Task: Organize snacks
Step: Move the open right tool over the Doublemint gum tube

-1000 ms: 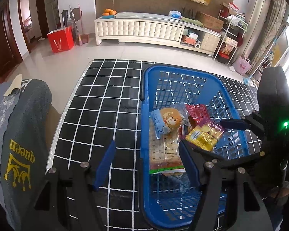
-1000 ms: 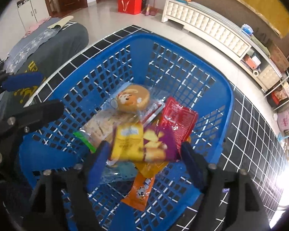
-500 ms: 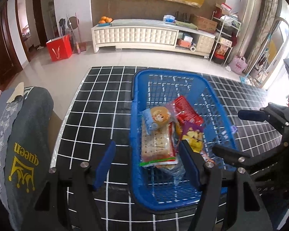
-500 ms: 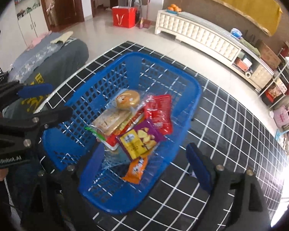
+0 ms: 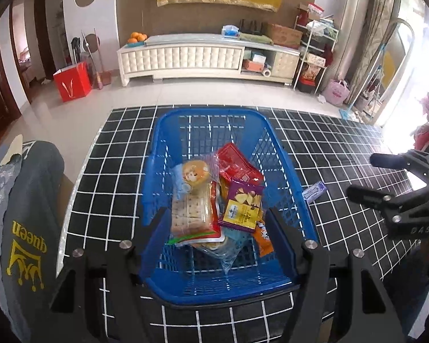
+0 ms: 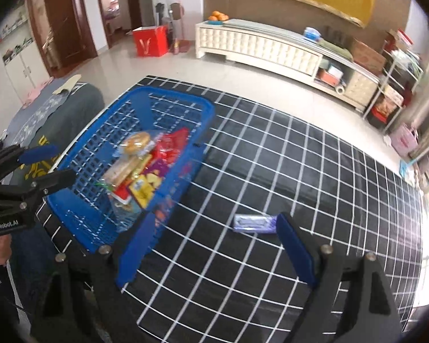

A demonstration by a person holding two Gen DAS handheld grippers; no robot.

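Snacks piled in the blue basket (image 5: 289, 171); one left

Right claw (image 6: 211, 245), gaping and empty, lines up on the purple packet (image 6: 253, 223) (near bench's right edge); left claw (image 5: 218, 237) idles open.

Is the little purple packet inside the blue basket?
No, the purple packet lies on the black grid mat, outside the blue basket.

Your left wrist camera looks down from above the near end of the blue basket (image 5: 228, 283), facing the white cabinet (image 5: 208, 57). Your right wrist camera sits further right, angled over the gridded worktop (image 6: 300, 171). Both views share the basket, worktop and cabinet.
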